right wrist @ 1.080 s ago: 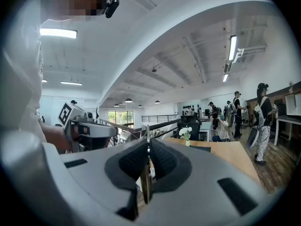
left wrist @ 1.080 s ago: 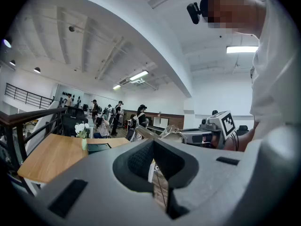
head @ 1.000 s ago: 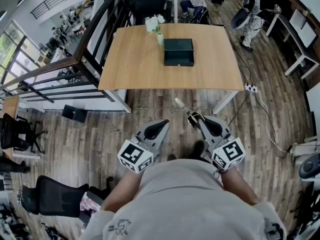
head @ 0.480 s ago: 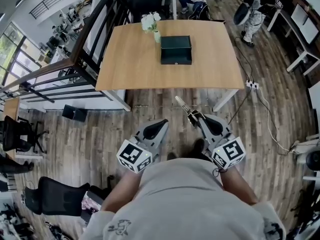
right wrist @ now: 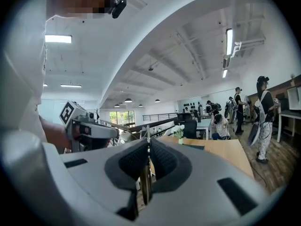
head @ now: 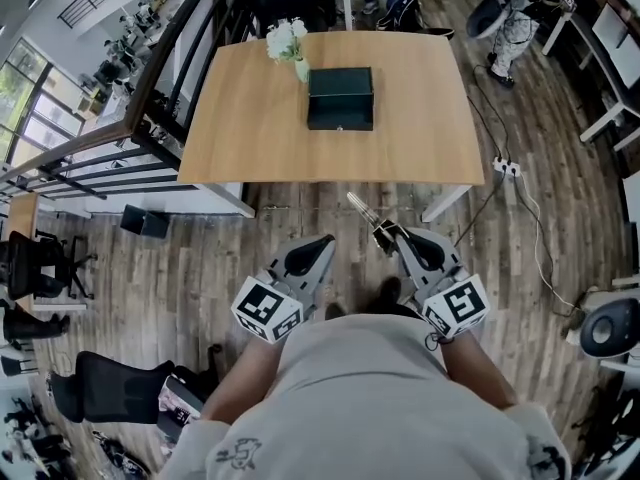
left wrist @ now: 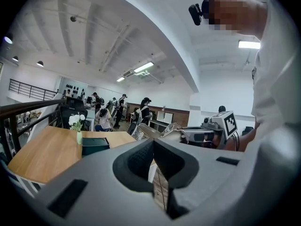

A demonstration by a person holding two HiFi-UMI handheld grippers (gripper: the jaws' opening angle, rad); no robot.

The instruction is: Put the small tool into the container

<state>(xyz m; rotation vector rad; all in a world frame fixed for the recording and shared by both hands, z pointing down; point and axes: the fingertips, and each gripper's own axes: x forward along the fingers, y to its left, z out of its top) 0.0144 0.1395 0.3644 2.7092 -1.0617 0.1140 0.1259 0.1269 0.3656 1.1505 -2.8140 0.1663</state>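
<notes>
A dark green box, the container [head: 340, 98], stands shut on the wooden table [head: 420, 128] ahead of me, also visible as the container [left wrist: 95, 145] in the left gripper view. My right gripper [head: 388, 236] is shut on a small metal tool [head: 364, 214], which sticks out forward and to the left over the floor, short of the table. In the right gripper view the tool [right wrist: 147, 142] shows as a thin blade between the pads. My left gripper [head: 322, 240] hangs beside it, shut and empty. Both grippers are well short of the container.
A vase of white flowers [head: 287, 46] stands just left of the box. A black railing [head: 150, 88] runs along the table's left side. A power strip [head: 502, 168] with cables lies on the floor at right. Chairs and people are beyond the table.
The table and box have slid lower and a little left in the head view as I come closer. Both grippers keep their pose, the tool still held.
</notes>
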